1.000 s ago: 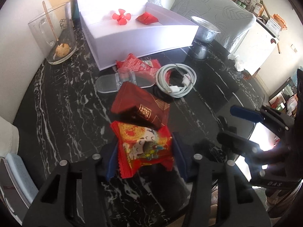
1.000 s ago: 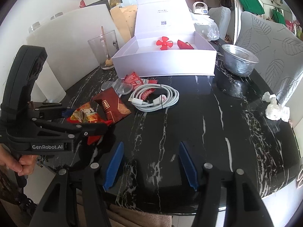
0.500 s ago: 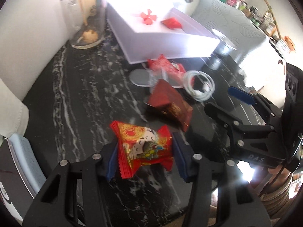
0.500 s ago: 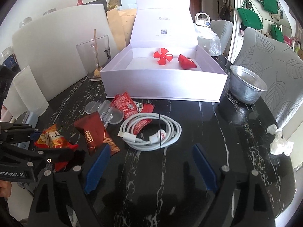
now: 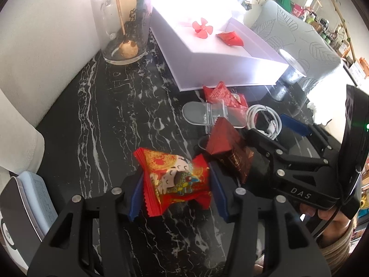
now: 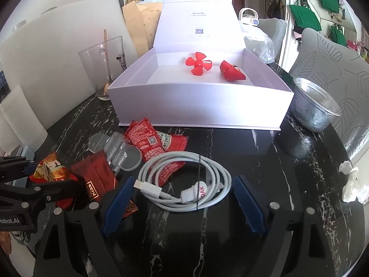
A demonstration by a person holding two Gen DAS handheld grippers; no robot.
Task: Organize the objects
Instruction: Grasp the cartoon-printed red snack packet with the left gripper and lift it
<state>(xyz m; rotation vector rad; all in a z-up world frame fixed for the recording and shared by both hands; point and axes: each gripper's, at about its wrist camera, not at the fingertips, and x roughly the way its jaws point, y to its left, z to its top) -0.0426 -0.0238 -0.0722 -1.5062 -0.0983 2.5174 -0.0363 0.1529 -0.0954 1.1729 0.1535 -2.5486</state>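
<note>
The left gripper [image 5: 176, 194] was clamped on a red-and-gold snack packet [image 5: 176, 181], its blue pads pressing the packet's two sides; whether the packet hung clear of the black marble table [image 5: 103, 120] could not be told. The right gripper [image 6: 182, 203] stood with its jaws wide apart, and the coiled white cable [image 6: 186, 184] lay on the table between its fingers, gripped by neither.

A dark red packet [image 5: 227, 147] lay just beside the held packet. Beyond it were a clear plastic piece [image 5: 205, 115] and red ketchup sachets [image 6: 159, 145], the sachets partly under the cable.

The open white box [image 6: 198, 106] stood behind these items. It contained a red propeller [image 6: 198, 64] and a small red packet [image 6: 231, 71]. A glass mug [image 5: 122, 25] holding a wooden stick stood left of the box, and a metal bowl [image 6: 316, 110] stood on its right.
</note>
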